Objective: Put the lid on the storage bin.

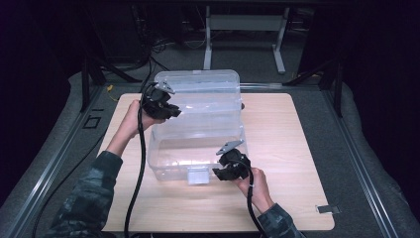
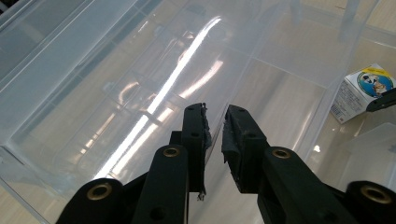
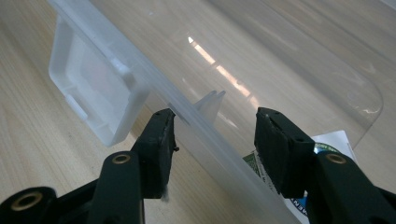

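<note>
A clear plastic storage box (image 1: 198, 161) stands on the wooden table (image 1: 297, 148), its clear lid (image 1: 208, 99) raised at a slant over the back. At the lid's left edge my left gripper (image 1: 173, 111) is shut on the thin plastic; in the left gripper view its jaws (image 2: 215, 116) stand almost together against the lid (image 2: 140, 84). My right gripper (image 1: 220, 171) sits at the box's front right. There its jaws (image 3: 215, 116) are open astride the front rim (image 3: 205, 135), next to the latch (image 3: 88, 88). A small white carton (image 2: 362, 91) lies inside the box.
The box's front latch (image 1: 197, 175) faces the person. A small metal clip (image 1: 328, 209) lies near the table's front right corner. Bare wood stretches to the right of the box. A white desk frame (image 1: 245, 29) stands beyond the table in the dark.
</note>
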`<state>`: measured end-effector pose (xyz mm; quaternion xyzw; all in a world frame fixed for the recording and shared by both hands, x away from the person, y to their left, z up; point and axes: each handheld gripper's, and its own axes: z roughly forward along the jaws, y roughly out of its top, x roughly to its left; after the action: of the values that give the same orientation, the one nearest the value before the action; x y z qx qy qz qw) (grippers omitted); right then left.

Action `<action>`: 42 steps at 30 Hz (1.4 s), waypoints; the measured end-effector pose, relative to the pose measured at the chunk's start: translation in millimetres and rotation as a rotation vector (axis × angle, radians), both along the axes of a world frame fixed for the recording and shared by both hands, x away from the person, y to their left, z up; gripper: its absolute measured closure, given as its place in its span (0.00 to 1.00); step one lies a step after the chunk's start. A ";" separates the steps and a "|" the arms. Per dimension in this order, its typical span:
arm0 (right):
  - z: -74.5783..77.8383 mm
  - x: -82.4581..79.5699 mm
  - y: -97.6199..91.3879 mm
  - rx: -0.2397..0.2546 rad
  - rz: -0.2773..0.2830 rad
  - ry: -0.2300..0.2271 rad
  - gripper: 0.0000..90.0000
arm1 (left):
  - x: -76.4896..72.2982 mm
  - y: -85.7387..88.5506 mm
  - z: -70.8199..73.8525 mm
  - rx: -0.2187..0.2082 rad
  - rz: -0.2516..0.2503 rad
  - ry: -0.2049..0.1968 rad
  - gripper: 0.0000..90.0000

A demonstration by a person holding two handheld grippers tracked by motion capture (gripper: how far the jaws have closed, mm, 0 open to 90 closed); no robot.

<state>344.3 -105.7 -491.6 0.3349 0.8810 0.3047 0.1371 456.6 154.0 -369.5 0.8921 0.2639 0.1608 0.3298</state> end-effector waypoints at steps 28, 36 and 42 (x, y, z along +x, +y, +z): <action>-0.2 0.0 0.4 -0.002 0.003 0.001 0.53 | -27.6 0.3 -2.8 0.020 -0.042 -0.035 0.86; -0.2 0.2 0.2 -0.006 0.007 -0.001 0.53 | -34.0 1.1 -4.5 0.016 -0.047 -0.039 0.86; -0.2 0.1 0.6 -0.003 0.002 0.002 0.53 | -38.3 1.4 -5.6 0.015 -0.049 -0.044 0.86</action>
<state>344.3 -105.1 -491.8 0.3342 0.8819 0.3031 0.1366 418.3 155.4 -375.0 0.8970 0.2332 0.1744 0.3326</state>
